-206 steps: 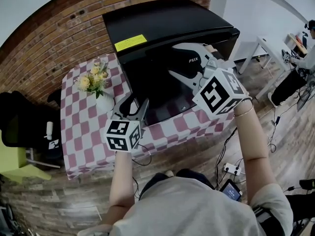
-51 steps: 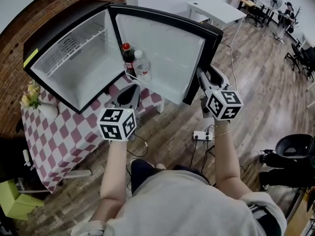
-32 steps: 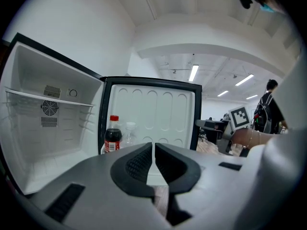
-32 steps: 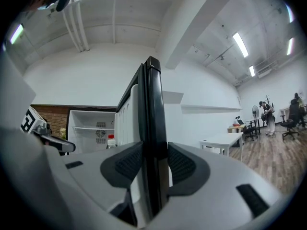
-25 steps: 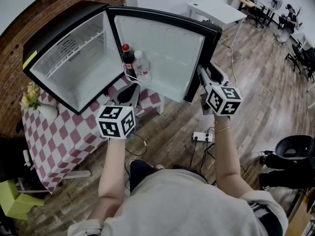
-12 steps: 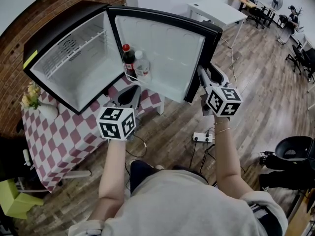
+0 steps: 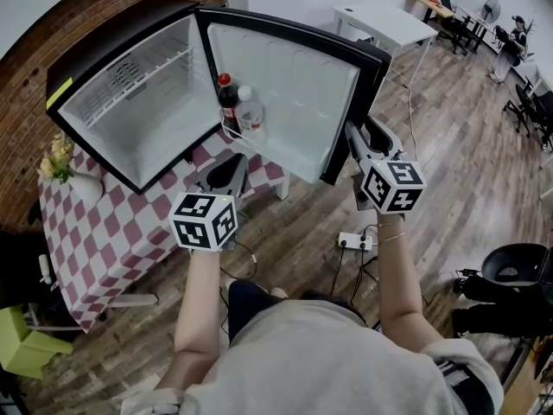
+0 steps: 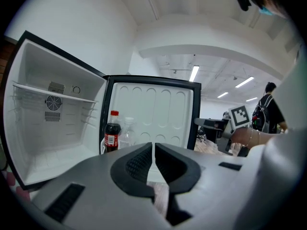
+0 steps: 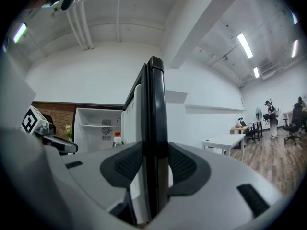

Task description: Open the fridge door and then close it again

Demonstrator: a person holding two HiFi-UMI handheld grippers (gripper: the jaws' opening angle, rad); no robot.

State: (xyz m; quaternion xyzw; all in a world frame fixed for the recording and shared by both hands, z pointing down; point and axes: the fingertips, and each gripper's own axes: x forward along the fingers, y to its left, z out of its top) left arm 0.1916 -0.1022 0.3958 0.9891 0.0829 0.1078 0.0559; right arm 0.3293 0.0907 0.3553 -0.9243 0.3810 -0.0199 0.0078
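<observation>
My right tongs [image 9: 154, 163] clamp the edge of the door [image 7: 289, 93], swung wide from the fridge [image 7: 130, 111]; my left tongs [image 8: 153, 150] sit closed, empty. To shut it, I'd swing along its arc, grip firm.

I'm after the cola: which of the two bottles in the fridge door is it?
The dark bottle with the red cap, on the hinge side; the other bottle is clear.
</observation>
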